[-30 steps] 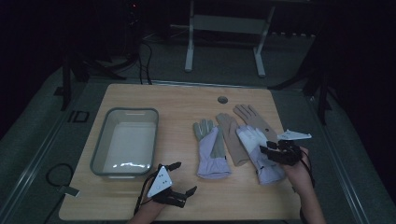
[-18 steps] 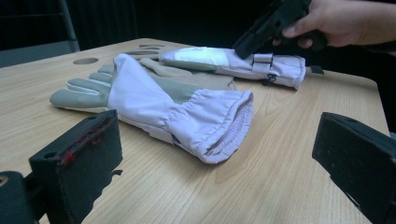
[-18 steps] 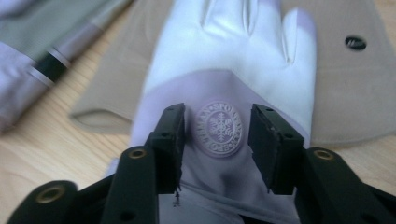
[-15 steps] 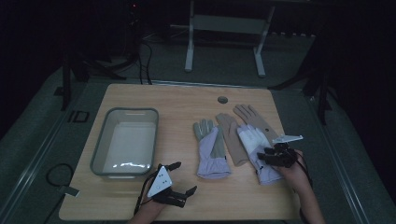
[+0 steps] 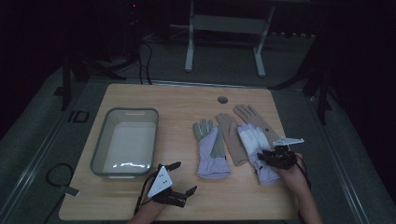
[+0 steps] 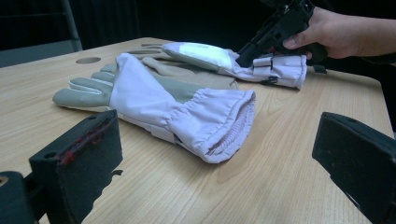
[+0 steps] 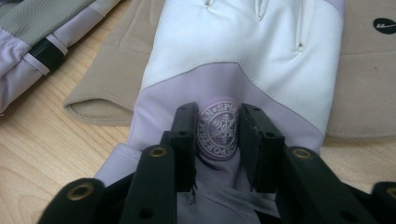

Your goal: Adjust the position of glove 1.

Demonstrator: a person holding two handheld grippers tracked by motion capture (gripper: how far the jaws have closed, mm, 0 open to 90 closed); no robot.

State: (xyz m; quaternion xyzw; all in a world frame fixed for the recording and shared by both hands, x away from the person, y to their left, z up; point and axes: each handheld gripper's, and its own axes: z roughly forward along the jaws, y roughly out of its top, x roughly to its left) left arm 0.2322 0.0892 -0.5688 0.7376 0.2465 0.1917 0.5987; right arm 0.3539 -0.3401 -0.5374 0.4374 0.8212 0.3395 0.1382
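Several gloves lie on the right half of the wooden table [image 5: 177,102]. A white and lilac glove [image 5: 252,140] rests on two tan gloves [image 5: 231,137]. My right gripper [image 5: 266,157] is down on its wrist; the jaws have just been closing. In the right gripper view the right gripper [image 7: 217,116] pinches the lilac fabric, with the round snowflake badge [image 7: 218,128] bunched between the pads. A lilac and grey glove [image 5: 211,154] lies to the left, its cuff [image 6: 219,119] facing my left gripper [image 6: 215,154]. That left gripper [image 5: 183,177] stands open near the front edge with nothing in it.
A grey plastic bin [image 5: 132,111] stands on the left half of the table, with nothing visible inside. A round cable hole [image 5: 222,100] sits near the far edge. Beyond the table is dark floor with a metal stand [image 5: 224,28] and cables.
My right gripper has sunk onto the white and lilac glove's wrist, and its jaws have drawn in on the fabric. The left gripper has kept still.
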